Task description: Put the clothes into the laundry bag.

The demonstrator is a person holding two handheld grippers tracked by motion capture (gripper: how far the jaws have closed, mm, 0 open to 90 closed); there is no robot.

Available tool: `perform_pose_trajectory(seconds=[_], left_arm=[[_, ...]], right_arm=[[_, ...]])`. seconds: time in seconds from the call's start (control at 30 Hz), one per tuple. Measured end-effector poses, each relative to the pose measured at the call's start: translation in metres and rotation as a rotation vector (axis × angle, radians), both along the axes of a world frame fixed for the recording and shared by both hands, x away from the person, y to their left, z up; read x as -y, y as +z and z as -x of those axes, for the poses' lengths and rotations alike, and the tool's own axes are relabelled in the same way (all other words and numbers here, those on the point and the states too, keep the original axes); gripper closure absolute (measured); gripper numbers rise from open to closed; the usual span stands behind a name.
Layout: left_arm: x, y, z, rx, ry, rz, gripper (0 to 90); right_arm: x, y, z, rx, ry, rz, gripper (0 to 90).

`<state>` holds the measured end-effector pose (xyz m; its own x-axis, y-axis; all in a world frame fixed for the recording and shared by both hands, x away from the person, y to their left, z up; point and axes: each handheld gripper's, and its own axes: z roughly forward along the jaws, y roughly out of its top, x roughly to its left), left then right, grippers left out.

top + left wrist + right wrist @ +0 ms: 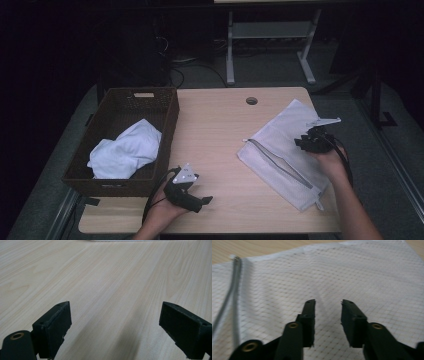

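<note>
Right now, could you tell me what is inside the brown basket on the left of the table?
A crumpled white cloth lies in the brown basket, toward its near end. The far part of the basket floor is bare. Whatever may lie under the cloth is covered.

A brown woven basket (pixel 115 145) sits at the table's (pixel 220 130) left edge, holding a crumpled white cloth (pixel 125 150). The light wood tabletop has a round cable hole (pixel 251 100) near its far edge. Beyond the table, a white desk frame (pixel 270 45) stands on the dark floor.
</note>
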<state>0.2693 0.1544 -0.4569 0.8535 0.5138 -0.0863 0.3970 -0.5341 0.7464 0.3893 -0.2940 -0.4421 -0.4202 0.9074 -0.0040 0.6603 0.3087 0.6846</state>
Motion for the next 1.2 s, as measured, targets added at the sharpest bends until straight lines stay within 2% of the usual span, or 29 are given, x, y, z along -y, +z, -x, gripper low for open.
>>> perform_pose_trajectory(seconds=[0.2,0.27,0.33,0.47,0.6,0.83,0.9,1.0,1.13,1.2], left_arm=[[-0.001,0.001,0.001,0.0,0.004,0.005,10.2],[0.0,0.001,0.001,0.001,-0.001,-0.002,10.2],[0.0,0.001,0.001,-0.001,-0.002,0.0,10.1],[0.0,0.0,0.001,0.001,0.005,0.013,10.1],[0.0,0.0,0.001,-0.001,0.005,0.015,10.2],[0.006,-0.002,0.002,-0.005,-0.018,-0.011,10.2],[0.007,-0.001,0.002,-0.008,-0.027,-0.019,10.1],[0.008,0.001,0.002,-0.001,-0.035,-0.011,10.1],[0.012,0.008,0.003,-0.011,-0.05,-0.009,10.1],[0.014,0.012,0.005,-0.003,-0.063,-0.016,10.1]], right_arm=[[0.0,0.004,0.02,0.011,0.03,-0.051,46.8],[-0.002,0.005,0.028,0.02,0.031,-0.068,39.5],[-0.003,0.005,0.034,0.034,0.045,-0.081,38.0],[-0.009,0.007,0.049,0.039,0.093,-0.092,34.9],[-0.016,0.006,0.061,0.04,0.14,-0.121,30.5],[-0.033,0.004,0.087,0.032,0.231,-0.149,23.8],[-0.038,0.004,0.095,0.036,0.273,-0.137,20.6],[-0.043,0.004,0.104,0.04,0.306,-0.14,17.8],[-0.047,0.001,0.116,0.039,0.328,-0.186,14.2],[-0.049,-0.002,0.122,0.04,0.337,-0.18,13.8]])
